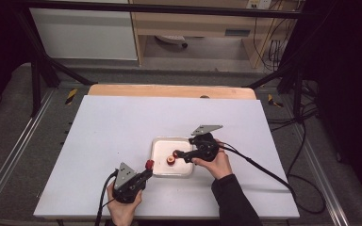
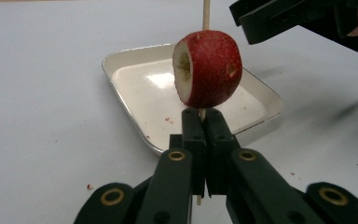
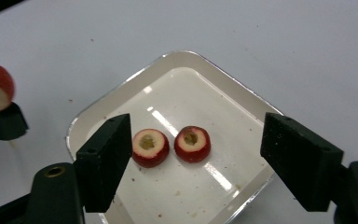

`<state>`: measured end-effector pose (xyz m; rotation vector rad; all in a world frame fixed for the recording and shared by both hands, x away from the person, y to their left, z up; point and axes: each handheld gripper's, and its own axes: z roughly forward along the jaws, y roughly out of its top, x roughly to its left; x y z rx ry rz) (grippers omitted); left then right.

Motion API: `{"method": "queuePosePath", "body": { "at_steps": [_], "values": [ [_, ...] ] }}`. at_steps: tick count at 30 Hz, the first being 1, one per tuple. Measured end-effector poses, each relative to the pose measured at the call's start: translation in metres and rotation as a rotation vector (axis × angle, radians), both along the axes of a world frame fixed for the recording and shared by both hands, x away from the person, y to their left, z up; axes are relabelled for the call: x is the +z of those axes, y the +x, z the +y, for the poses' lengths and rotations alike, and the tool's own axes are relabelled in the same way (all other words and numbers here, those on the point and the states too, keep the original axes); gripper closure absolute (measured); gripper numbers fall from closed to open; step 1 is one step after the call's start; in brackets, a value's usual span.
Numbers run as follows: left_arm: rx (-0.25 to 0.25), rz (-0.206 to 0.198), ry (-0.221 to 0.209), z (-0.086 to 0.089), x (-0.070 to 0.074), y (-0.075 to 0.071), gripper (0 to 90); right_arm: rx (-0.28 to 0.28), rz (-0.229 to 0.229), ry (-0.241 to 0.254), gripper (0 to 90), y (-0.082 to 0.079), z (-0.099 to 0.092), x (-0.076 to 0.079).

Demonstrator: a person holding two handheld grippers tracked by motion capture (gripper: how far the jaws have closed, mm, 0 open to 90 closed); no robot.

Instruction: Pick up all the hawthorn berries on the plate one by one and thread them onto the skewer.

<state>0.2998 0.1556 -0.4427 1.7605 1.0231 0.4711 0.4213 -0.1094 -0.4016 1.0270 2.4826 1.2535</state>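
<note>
Left gripper view: left gripper [image 2: 200, 122] clenches a thin wooden skewer [image 2: 206, 14] upright (red cored fruit [image 2: 208, 69] threaded), so the released right gripper [image 3: 193, 161] can grab slices from the white tray [image 3: 242, 105].

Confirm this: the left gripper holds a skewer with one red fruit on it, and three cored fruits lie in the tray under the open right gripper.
Not quite: two cored fruits lie in the tray, not three, as the right gripper view shows. The rest holds: the left gripper clamps the skewer bearing one red fruit, and the right gripper is open.
</note>
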Motion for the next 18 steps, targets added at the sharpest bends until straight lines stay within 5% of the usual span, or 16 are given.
{"method": "queuePosePath", "body": {
  "at_steps": [7,18],
  "values": [
    [-0.001,0.023,0.005,0.004,-0.003,0.001,88.7,0.038,0.044,-0.159,36.6,0.018,0.016,-0.007],
    [-0.010,0.038,0.012,0.005,-0.003,0.002,88.7,0.140,0.121,-0.271,46.9,0.034,0.036,-0.014]
  ]
}}
